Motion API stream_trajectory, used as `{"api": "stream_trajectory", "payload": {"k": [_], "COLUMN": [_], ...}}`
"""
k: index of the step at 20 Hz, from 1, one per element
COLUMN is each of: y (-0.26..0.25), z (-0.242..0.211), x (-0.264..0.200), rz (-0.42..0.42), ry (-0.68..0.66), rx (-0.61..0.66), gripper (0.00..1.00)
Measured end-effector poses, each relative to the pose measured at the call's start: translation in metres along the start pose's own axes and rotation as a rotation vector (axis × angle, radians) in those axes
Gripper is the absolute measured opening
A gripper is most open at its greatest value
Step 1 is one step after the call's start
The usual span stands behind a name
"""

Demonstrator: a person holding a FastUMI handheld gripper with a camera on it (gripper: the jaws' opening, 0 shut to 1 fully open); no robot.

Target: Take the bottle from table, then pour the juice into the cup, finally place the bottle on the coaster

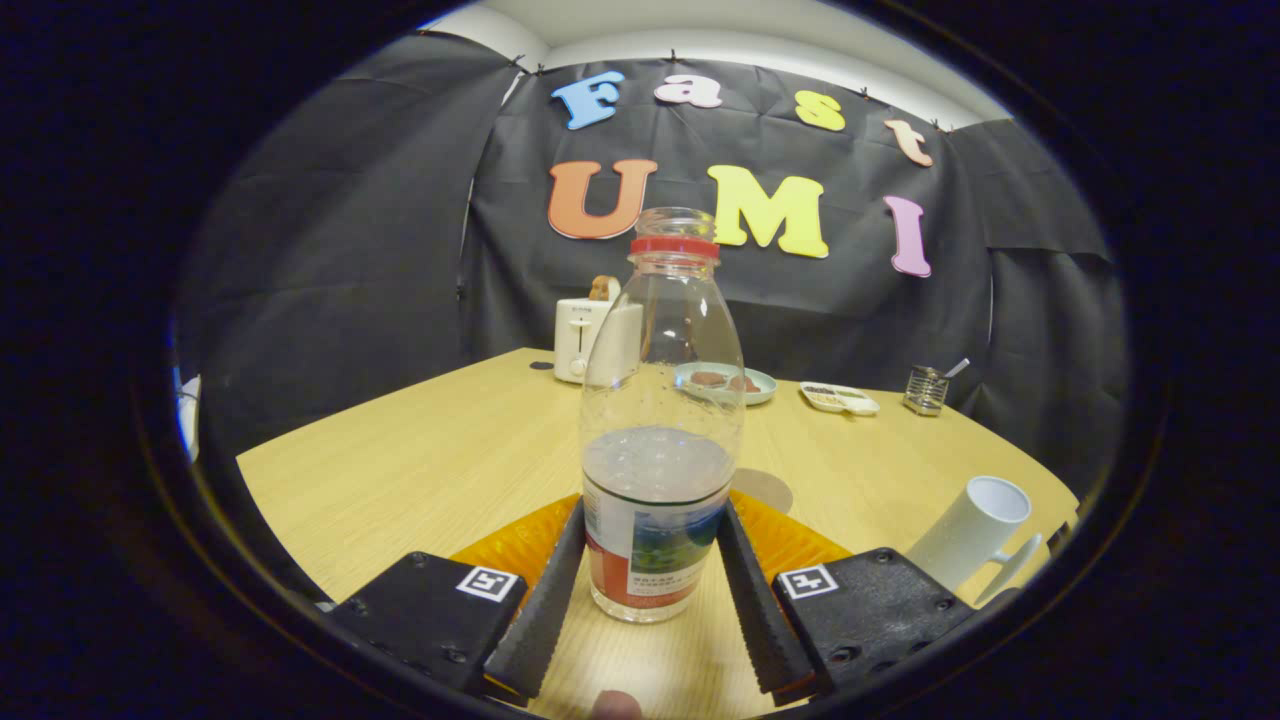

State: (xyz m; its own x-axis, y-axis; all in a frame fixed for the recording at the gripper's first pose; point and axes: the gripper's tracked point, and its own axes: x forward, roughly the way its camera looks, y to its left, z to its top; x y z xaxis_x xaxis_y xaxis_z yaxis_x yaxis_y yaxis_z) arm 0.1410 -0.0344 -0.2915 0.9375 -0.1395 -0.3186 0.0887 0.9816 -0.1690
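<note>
On the far side of your counter (420, 460) a white toaster (580, 338) stands behind the bottle (660, 430), then a plate (725, 383), a small tray (838, 398) and a mesh holder (925, 390). The bottle stands upright, mouth up and uncapped, between your tool's (652, 560) fingers, which seem to press both its sides. The round coaster (765, 490) shows just behind it, partly hidden. The white cup (975, 530) sits right of the tool, its base cut off.
</note>
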Motion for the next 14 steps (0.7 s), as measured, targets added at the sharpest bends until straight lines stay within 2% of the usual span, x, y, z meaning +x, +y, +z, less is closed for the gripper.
{"api": "stream_trajectory", "payload": {"k": [7,14], "y": [0.001,-0.007], "z": [0.028,0.048], "x": [-0.024,-0.04], "rz": [0.047,0.046], "ry": [-0.024,-0.03], "rx": [0.076,0.139], "gripper": [0.79,0.78]}}
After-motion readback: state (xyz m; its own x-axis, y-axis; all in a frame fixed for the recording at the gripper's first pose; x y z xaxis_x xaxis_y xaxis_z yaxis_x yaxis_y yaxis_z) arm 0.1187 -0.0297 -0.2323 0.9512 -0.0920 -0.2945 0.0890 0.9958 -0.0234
